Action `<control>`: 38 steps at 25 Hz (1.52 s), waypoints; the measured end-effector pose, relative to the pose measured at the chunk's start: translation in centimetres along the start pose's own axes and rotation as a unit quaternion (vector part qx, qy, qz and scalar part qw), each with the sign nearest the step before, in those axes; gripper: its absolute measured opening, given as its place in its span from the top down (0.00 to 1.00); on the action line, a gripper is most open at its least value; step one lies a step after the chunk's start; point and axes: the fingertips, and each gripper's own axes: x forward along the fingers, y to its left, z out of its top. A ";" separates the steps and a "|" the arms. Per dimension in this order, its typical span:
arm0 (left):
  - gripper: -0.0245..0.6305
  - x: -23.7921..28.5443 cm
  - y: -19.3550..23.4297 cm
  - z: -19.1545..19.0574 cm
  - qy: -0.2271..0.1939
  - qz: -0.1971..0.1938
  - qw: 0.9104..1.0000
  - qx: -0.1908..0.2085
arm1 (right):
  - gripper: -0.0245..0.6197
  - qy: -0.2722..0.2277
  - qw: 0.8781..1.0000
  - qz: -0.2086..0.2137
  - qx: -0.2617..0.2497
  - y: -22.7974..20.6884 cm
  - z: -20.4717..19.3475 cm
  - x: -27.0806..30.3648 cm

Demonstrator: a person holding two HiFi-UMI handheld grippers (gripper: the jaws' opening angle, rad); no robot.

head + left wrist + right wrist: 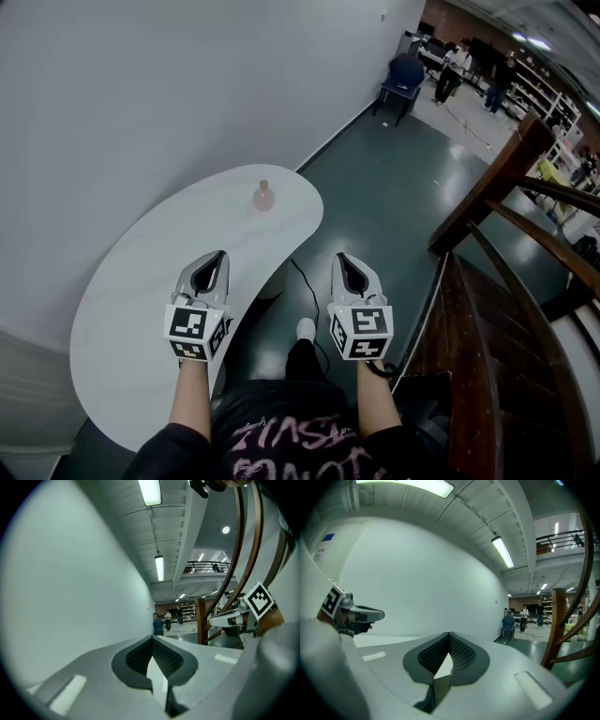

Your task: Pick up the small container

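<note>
The head camera looks steeply down from above the person onto the table [141,281]. The left gripper [212,270] is over the table's near right edge, and the right gripper [351,270] is past that edge, over the floor [375,187]. Each gripper camera sits low and close behind its own jaws and faces almost level toward the far hall [487,56]. All three views share the white wall [141,94], the blue chair [403,80] and the wooden stair post [487,187]. The left gripper view catches the right gripper at its right side. The right gripper view catches the left gripper at its left side.
</note>
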 end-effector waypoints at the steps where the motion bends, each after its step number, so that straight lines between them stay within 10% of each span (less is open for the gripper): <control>1: 0.96 0.5 0.0 0.0 0.002 -0.001 1.000 0.001 | 0.95 -0.001 1.000 0.001 0.001 -0.2 0.0 0.5; 38: 0.96 20.9 4.9 -5.9 0.082 0.022 0.996 -0.037 | 0.95 0.068 0.996 0.050 0.013 -9.0 -3.5 21.8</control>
